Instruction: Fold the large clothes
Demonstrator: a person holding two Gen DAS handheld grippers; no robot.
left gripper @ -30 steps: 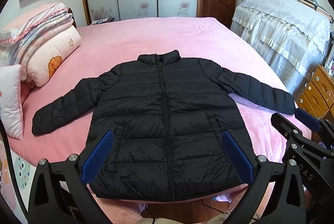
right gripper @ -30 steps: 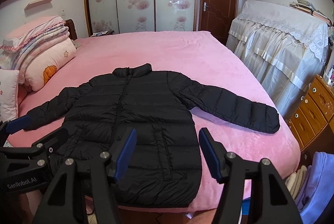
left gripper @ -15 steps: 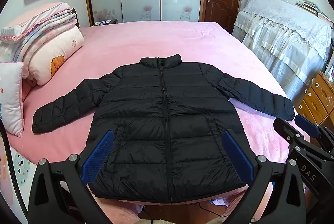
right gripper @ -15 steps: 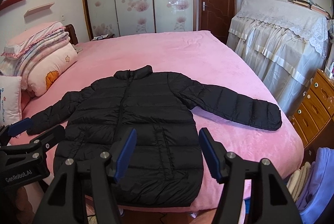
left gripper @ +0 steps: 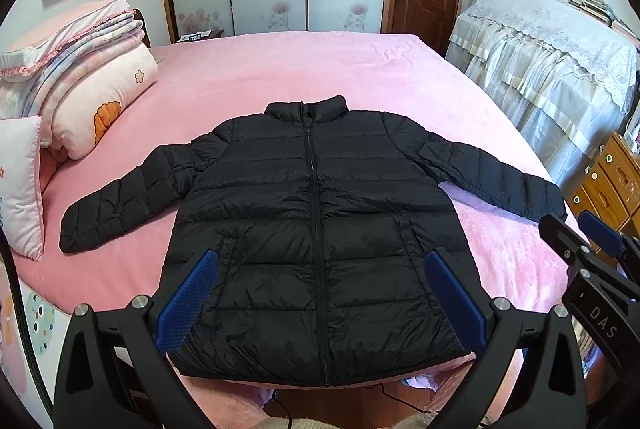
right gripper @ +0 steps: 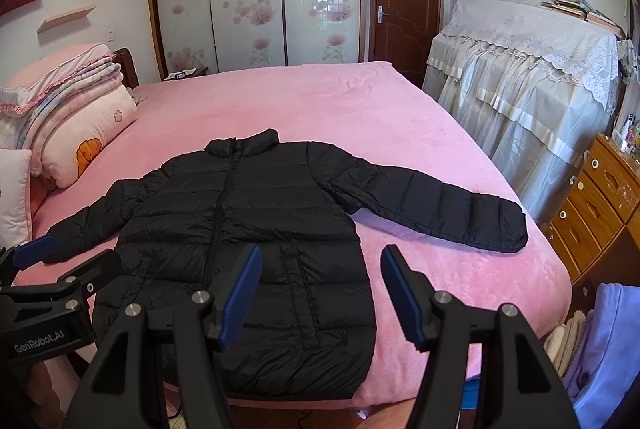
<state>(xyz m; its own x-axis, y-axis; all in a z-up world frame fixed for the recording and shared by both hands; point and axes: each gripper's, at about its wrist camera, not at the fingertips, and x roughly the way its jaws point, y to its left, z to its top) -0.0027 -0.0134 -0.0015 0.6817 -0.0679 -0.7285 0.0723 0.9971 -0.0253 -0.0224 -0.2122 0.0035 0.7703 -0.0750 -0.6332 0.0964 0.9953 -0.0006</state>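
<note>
A: Where was the jacket [left gripper: 316,229]?

B: Flat on the bed [left gripper: 280,69], sleeves out, hem at the near edge. Both the left gripper [left gripper: 320,301] and right gripper [right gripper: 320,293] hung wide, empty.

A: Risk?

B: Slick padding could have slipped from a shallow pinch, dragging the hem off.

Books [right gripper: 576,3] atop the draped furniture, titles too small to read

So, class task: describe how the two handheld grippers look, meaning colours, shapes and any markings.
Both grippers, left and right, are black, angular frames with silver bolt heads. Each has two flat fingers faced with blue textured pads. White lettering reads "GenRobot.AI" on the left one's body and "DAS" on the right one's. No cable on them can be made out.
</note>
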